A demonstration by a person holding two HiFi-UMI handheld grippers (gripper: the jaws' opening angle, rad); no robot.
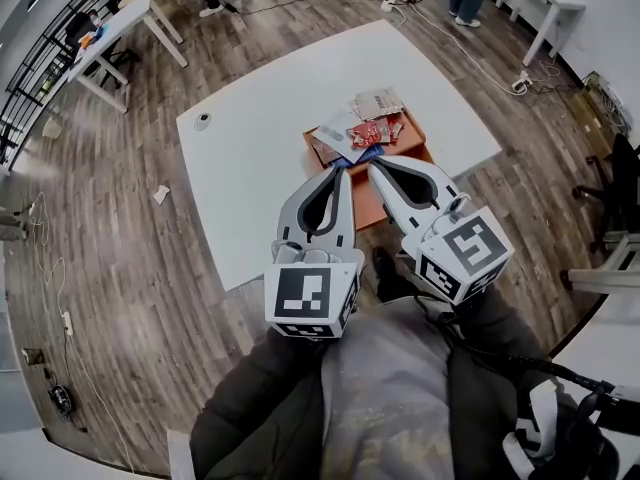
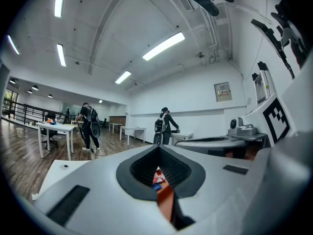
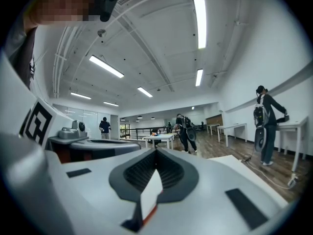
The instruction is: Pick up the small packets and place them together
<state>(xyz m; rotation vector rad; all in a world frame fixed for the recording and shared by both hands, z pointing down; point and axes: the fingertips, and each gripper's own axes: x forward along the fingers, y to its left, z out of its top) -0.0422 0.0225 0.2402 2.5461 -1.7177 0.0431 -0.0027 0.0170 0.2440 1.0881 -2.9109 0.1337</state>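
The left gripper (image 1: pixel 343 173) is held level over the white table (image 1: pixel 250 158), its jaws closed tip to tip with nothing gripped; in its own view a few of the small packets (image 2: pixel 157 176) and a strip of orange show through the gap behind the tips. The right gripper (image 1: pixel 373 170), just beside it, is likewise closed and empty, with white tabletop and an orange edge seen through its gap. Both tips hover over the near part of the orange tray (image 1: pixel 417 151), and nothing stands between them and the packets. The tray holds the packets in a loose heap: red ones (image 1: pixel 375 133) in the middle, pale ones at the left and a bit of blue wrapper nearest the tips, while a tan packet (image 1: pixel 378 101) lies at the far edge, partly over the tabletop. A small round object (image 1: pixel 203 120) sits well apart, near the table's far left corner. On the wood floor (image 1: pixel 120 268) lie a crumpled white scrap (image 1: pixel 160 195) and some cables; other white desks (image 1: pixel 120 28) and people stand around the room. Print on the packets is too small to read; the only clear markings are the black square markers on each gripper's cube (image 1: pixel 305 293), and a framed wall sign (image 2: pixel 223 91) is illegible
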